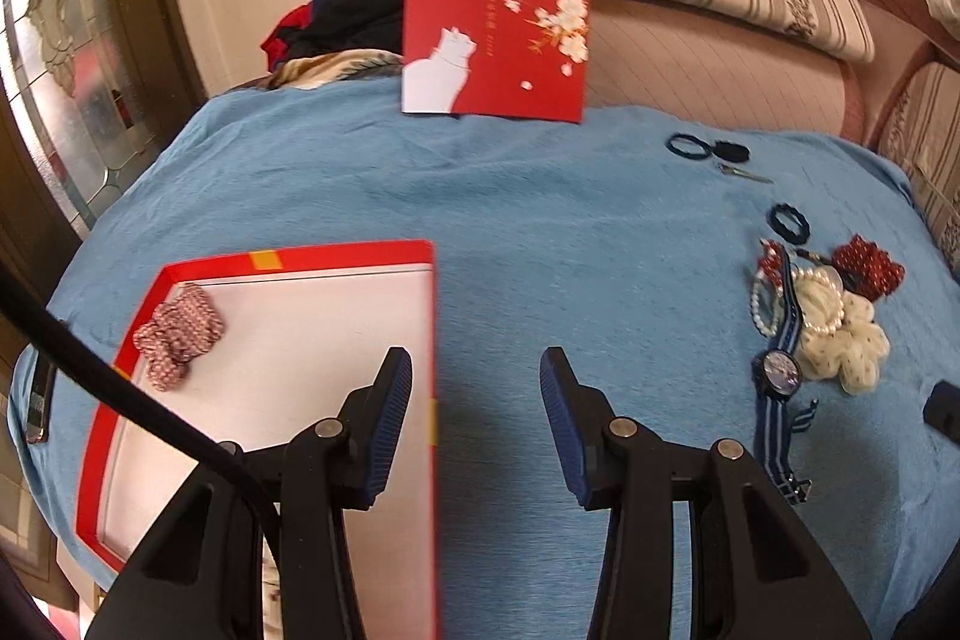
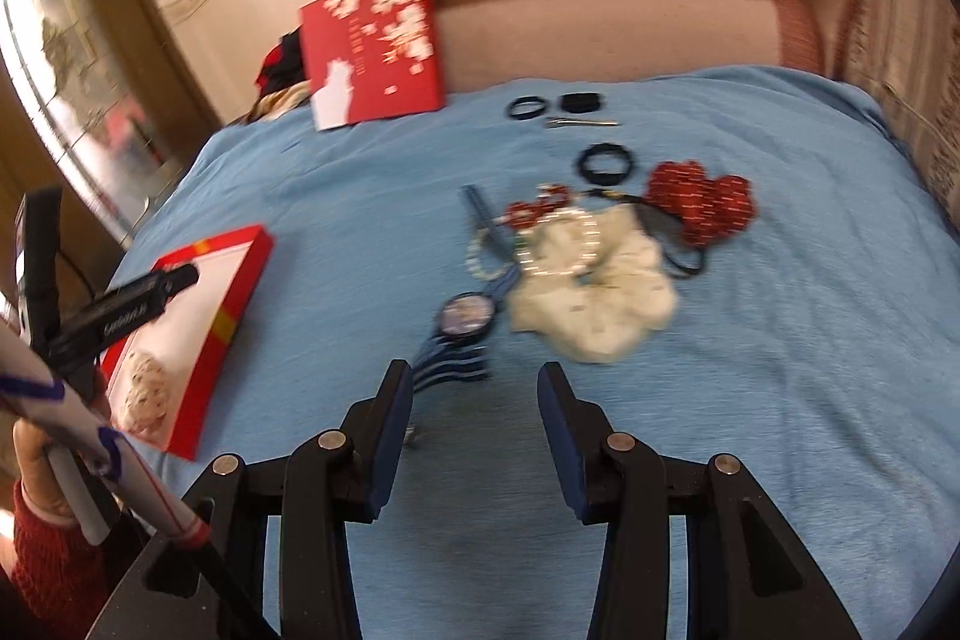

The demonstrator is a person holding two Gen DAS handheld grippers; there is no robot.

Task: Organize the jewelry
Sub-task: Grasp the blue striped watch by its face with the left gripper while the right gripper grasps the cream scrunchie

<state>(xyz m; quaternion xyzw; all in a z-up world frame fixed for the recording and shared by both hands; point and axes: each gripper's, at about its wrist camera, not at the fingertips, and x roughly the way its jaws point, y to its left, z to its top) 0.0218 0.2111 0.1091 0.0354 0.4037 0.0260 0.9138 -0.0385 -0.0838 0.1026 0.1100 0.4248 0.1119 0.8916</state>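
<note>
box: shallow red tray with a pale inside, sitting on the blue blanket that covers the table; it's my landmark for everything below
red-white scrunchie: checked fabric scrunchie, already inside the box, up in its far left corner
jewelry pile: well to the right of the box, all bunched together on the blanket
cream scrunchie: big fluffy off-white one, the largest thing in the pile
pearl bracelet: white bead loop lying on top of the cream scrunchie
red scrunchie: dark red with small white marks, on the side of the pile farthest from the box
watch: dark round face on a navy strap with white stripes, the pile piece nearest the box
black hair ties: a few dark rings and a thin metal clip beyond the pile, apart from it
lid: red card with white blossoms and a white cat, propped up on the far side of the box
left tool: fingers half spread, nothing between them, over the box's right edge
right tool: fingers half spread, empty, just short of the watch strap
</note>
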